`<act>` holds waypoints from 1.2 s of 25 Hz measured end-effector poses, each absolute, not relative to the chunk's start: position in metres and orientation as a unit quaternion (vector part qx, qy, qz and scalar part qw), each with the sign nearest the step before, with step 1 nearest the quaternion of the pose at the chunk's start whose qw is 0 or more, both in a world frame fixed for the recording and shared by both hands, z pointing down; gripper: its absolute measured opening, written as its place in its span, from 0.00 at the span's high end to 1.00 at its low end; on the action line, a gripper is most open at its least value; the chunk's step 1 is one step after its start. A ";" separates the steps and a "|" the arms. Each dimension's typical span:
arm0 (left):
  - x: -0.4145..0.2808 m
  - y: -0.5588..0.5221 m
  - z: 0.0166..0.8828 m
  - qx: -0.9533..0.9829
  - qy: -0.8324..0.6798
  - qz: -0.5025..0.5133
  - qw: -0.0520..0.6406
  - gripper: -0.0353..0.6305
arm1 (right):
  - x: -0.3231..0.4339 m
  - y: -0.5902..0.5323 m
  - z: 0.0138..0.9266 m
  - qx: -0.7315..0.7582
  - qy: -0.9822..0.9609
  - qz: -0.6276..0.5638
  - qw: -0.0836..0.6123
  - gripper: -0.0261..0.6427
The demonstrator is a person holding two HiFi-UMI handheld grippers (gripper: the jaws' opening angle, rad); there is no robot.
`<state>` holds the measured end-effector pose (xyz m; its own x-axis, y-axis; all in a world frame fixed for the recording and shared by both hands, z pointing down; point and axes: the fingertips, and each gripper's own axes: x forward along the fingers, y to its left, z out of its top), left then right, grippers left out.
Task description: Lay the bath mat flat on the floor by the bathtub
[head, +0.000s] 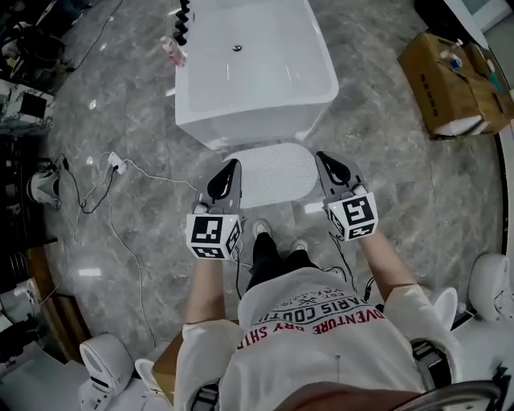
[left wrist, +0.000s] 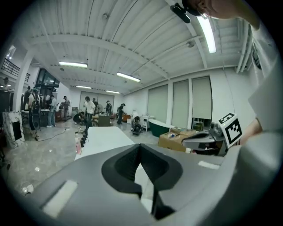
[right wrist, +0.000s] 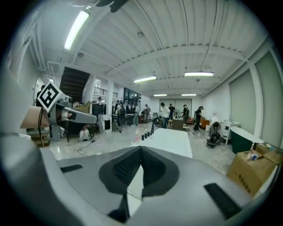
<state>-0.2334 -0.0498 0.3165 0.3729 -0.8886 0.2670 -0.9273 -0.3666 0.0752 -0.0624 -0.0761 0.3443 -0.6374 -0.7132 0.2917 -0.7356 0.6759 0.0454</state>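
The left gripper (head: 234, 165) and right gripper (head: 323, 157) are held side by side in front of the person. Each is a smooth grey wedge with its dark ribbed pads pressed together and nothing between them. Each carries a cube with black-and-white square markers at its rear, the left cube (head: 214, 234) and the right cube (head: 355, 215). Between the two tips and below them, the bath mat (head: 273, 172) lies flat on the floor (head: 385, 185) of glossy grey marble. It is a pale oblong with rounded corners and a fine nubbly surface, and its far edge lies just beside the near wall of the white rectangular bathtub (head: 241, 128). Beyond the left gripper, small dark bottles (head: 183, 24) stand in a row on the tub's rim. Far beyond the right gripper sits an open brown cardboard box (head: 454, 84). A thin white cable (head: 128, 172) trails across the floor on the left gripper's outer side.
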 end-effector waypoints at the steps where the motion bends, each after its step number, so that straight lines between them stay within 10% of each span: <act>1: -0.229 -0.044 0.293 0.825 -0.551 0.076 0.100 0.93 | -0.058 -0.070 0.324 0.402 -0.905 0.036 0.132 0.95; 30: -0.182 0.054 0.163 0.807 -0.588 0.057 -0.009 0.93 | -0.015 0.024 0.177 0.401 -0.914 -0.037 0.036 0.95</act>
